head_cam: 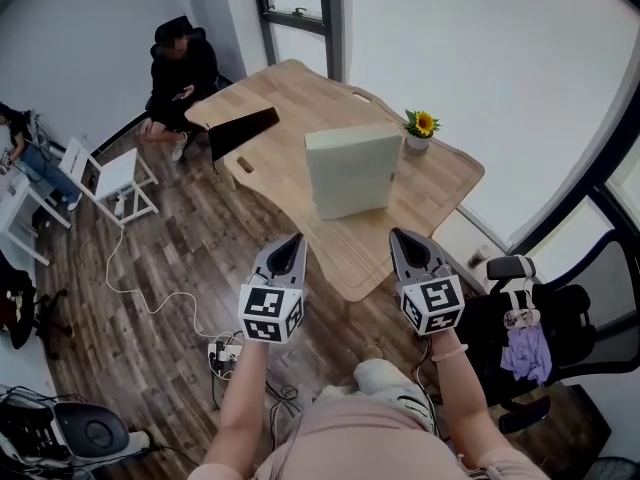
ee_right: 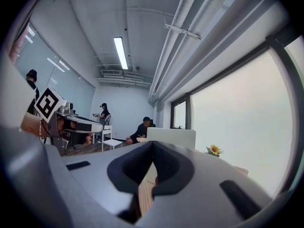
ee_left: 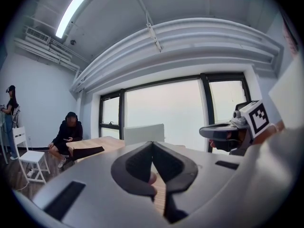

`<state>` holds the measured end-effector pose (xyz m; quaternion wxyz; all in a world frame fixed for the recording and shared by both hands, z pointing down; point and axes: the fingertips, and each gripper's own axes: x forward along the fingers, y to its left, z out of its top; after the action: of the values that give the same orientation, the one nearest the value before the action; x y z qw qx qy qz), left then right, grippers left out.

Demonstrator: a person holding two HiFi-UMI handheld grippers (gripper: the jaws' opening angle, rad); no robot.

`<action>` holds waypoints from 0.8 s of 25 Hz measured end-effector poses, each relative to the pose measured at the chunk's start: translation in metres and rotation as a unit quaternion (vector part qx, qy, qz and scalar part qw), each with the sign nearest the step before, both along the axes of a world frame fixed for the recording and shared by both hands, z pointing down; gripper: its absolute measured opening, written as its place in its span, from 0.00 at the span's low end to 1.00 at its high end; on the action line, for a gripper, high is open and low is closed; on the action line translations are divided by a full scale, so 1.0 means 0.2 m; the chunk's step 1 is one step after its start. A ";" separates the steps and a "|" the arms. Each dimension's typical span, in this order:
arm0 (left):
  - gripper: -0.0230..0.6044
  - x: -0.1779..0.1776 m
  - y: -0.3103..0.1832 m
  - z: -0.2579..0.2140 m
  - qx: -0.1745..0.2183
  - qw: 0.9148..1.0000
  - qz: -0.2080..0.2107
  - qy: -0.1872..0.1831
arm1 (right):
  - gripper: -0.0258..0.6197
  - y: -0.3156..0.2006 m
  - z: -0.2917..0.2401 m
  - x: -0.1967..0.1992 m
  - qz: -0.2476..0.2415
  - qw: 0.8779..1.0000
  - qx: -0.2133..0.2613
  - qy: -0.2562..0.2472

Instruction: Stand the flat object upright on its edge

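Box (head_cam: 352, 171) upright on surface (head_cam: 290, 93), ahead, midway between left tongs (head_cam: 291, 240) and right tongs (head_cam: 401, 236); both closed, empty.

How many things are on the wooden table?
3: pale box upright mid-table, sunflower pot to its right, black panel at the left corner; the box may hide more.

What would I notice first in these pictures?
You'd spot the big pale green flat box standing upright on its edge in the middle of the light wooden table. Nearer the camera, short of the table, hang the grey left gripper and right gripper, both shut and empty. A small yellow sunflower in a white pot sits near the table's right edge.
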<state>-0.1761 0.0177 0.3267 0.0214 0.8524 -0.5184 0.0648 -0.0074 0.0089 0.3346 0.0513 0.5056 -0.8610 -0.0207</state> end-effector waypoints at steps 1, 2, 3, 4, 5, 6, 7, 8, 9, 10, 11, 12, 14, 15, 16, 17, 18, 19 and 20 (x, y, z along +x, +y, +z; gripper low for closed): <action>0.05 0.00 0.01 -0.01 0.001 1.000 -0.001 0.000 | 0.04 0.01 -0.02 -0.01 0.000 1.000 0.005 0.001; 0.05 0.00 0.02 -0.03 0.003 1.000 -0.003 0.001 | 0.04 0.02 -0.04 -0.01 -0.001 1.000 0.009 0.002; 0.05 0.00 0.03 -0.05 0.006 1.000 -0.004 0.002 | 0.04 0.03 -0.06 -0.02 -0.001 1.000 0.013 0.003; 0.05 0.00 0.04 -0.07 0.008 1.000 -0.005 0.002 | 0.04 0.04 -0.08 -0.02 -0.001 1.000 0.017 0.003; 0.05 0.01 0.05 -0.09 0.011 1.000 -0.006 0.001 | 0.04 0.05 -0.10 -0.02 -0.002 1.000 0.020 0.002; 0.05 0.02 0.06 -0.11 0.013 1.000 -0.007 0.000 | 0.04 0.06 -0.11 -0.03 -0.004 1.000 0.022 0.001; 0.05 0.03 0.07 -0.13 0.014 1.000 -0.008 0.001 | 0.04 0.07 -0.13 -0.03 -0.005 1.000 0.024 -0.002; 0.05 0.03 0.08 -0.14 0.015 1.000 -0.010 0.002 | 0.04 0.08 -0.14 -0.03 -0.007 1.000 0.025 -0.004; 0.05 0.04 0.09 -0.16 0.017 1.000 -0.011 0.005 | 0.04 0.09 -0.16 -0.03 -0.009 1.000 0.027 -0.004; 0.05 0.05 0.10 -0.17 0.018 1.000 -0.013 0.007 | 0.04 0.09 -0.17 -0.03 -0.012 0.999 0.030 -0.004; 0.05 0.06 0.11 -0.18 0.018 1.000 -0.014 0.009 | 0.04 0.10 -0.19 -0.03 -0.014 0.999 0.032 -0.002; 0.05 0.07 0.11 -0.19 0.017 1.000 -0.016 0.011 | 0.04 0.11 -0.20 -0.03 -0.017 0.999 0.034 0.000; 0.05 0.09 0.14 -0.19 0.017 1.000 -0.019 0.014 | 0.04 0.13 -0.22 -0.03 -0.023 0.999 0.037 0.000; 0.05 0.10 0.15 -0.20 0.017 1.000 -0.021 0.016 | 0.04 0.14 -0.23 -0.03 -0.026 0.999 0.038 -0.002; 0.05 0.12 0.16 -0.20 0.017 0.999 -0.023 0.018 | 0.04 0.16 -0.24 -0.02 -0.029 0.999 0.039 -0.004; 0.05 0.13 0.17 -0.21 0.018 0.999 -0.025 0.020 | 0.04 0.17 -0.25 -0.01 -0.032 0.999 0.040 -0.007; 0.05 0.15 0.18 -0.22 0.018 0.999 -0.027 0.020 | 0.04 0.18 -0.26 0.00 -0.035 0.998 0.042 -0.009; 0.05 0.16 0.19 -0.22 0.019 0.999 -0.029 0.021 | 0.04 0.19 -0.27 0.01 -0.037 0.998 0.044 -0.009; 0.05 0.18 0.19 -0.23 0.020 0.999 -0.030 0.021 | 0.04 0.20 -0.28 0.02 -0.039 0.998 0.047 -0.009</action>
<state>-0.1410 0.0563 0.2800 0.0167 0.8380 -0.5442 0.0359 -0.0042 0.0486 0.2782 0.0188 0.4740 -0.8783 -0.0586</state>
